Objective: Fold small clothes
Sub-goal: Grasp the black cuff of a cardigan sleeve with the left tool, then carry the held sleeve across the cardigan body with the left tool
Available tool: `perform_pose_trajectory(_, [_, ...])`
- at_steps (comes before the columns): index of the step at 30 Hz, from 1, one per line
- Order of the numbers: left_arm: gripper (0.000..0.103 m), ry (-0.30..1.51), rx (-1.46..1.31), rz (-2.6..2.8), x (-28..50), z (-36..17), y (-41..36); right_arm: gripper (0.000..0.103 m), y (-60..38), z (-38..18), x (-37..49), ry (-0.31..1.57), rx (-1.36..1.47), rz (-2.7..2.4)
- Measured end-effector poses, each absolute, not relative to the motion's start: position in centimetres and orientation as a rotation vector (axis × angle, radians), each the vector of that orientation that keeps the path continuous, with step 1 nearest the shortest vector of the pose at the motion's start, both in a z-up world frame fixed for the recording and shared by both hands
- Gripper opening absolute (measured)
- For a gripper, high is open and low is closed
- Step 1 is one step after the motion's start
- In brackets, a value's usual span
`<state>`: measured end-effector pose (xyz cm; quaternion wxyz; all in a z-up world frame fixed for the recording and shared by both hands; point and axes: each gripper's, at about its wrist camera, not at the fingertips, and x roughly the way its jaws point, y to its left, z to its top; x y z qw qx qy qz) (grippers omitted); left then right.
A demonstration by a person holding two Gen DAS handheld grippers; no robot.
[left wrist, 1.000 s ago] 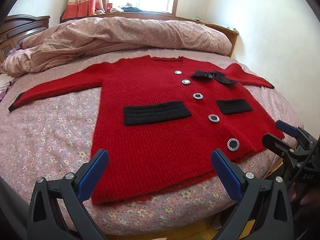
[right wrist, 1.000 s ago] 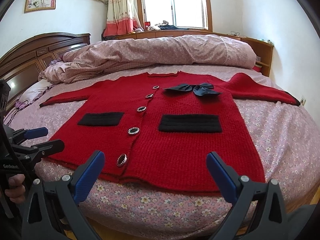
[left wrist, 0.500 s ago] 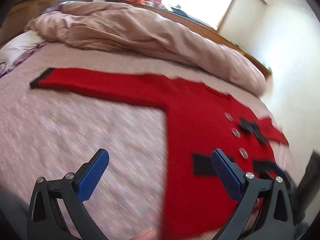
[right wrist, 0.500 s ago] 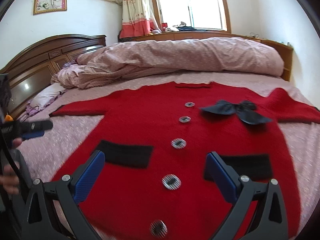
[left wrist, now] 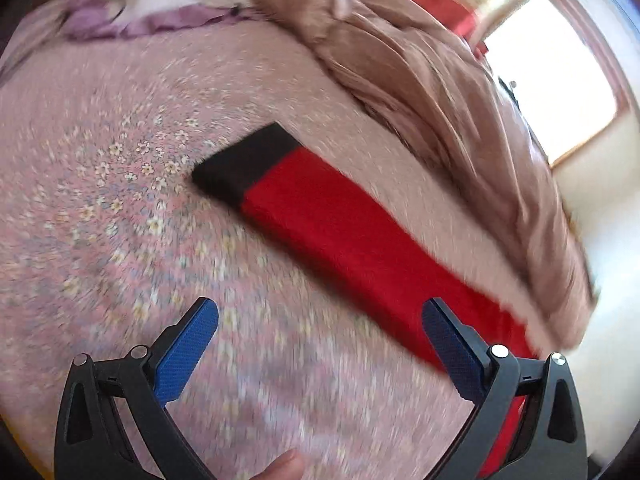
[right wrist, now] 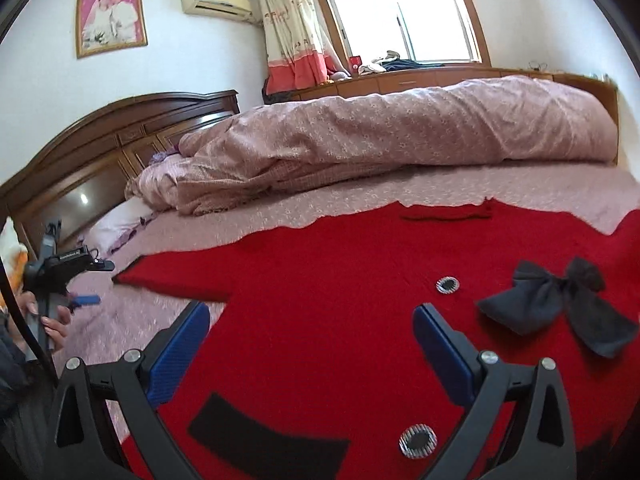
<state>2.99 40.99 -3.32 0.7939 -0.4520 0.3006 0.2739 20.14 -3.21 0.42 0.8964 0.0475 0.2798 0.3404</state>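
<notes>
Since the red cardigan [right wrist: 360, 300] lies fully spread, front up, on the bed [right wrist: 340, 204], folding hasn't started — no sleeve turned in, no hem brought up, as far as both views show.

Left tongs [left wrist: 320, 344]: jaws wide, nothing between them, hovering over the floral sheet [left wrist: 120, 200] just short of the left sleeve [left wrist: 360, 248]. The black cuff [left wrist: 244, 160] lies flat ahead of the tongs, untouched. View is motion-blurred, so I can't judge height above the fabric.

Right tongs [right wrist: 312, 340]: also wide and empty, above the cardigan body near the button row [right wrist: 447, 284]. Black bow [right wrist: 560, 304] sits to the right, one black pocket [right wrist: 268, 444] below. Whether the fingers touch the knit I can't tell.

The rolled duvet [right wrist: 400, 140] lies along the far side, clear of the garment.

My read: progress near zero. Likely first step is the left sleeve — grab near the cuff, fold across the chest. Remaining: both sleeves, then the body folds.
</notes>
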Motion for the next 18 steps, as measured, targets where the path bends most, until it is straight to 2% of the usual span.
perform_pose_trajectory(3, [0.099, 0.606, -1.100, 0.623, 3.4, -5.6, 43.0, 0.103, -1.8, -0.7, 21.1, 0.606, 0.075, 0.714])
perform_pose_trajectory(7, [0.099, 0.554, -1.116, 0.626, 4.6, -5.8, 44.2, 0.103, -1.1, -2.3, 21.3, 0.668, 0.050, 0.725])
perform_pose_trajectory(18, [0.098, 0.462, -1.171, 0.609, 5.5, -6.4, 46.7, 0.103, -3.4, -5.0, 23.8, 0.801, 0.246, 0.714])
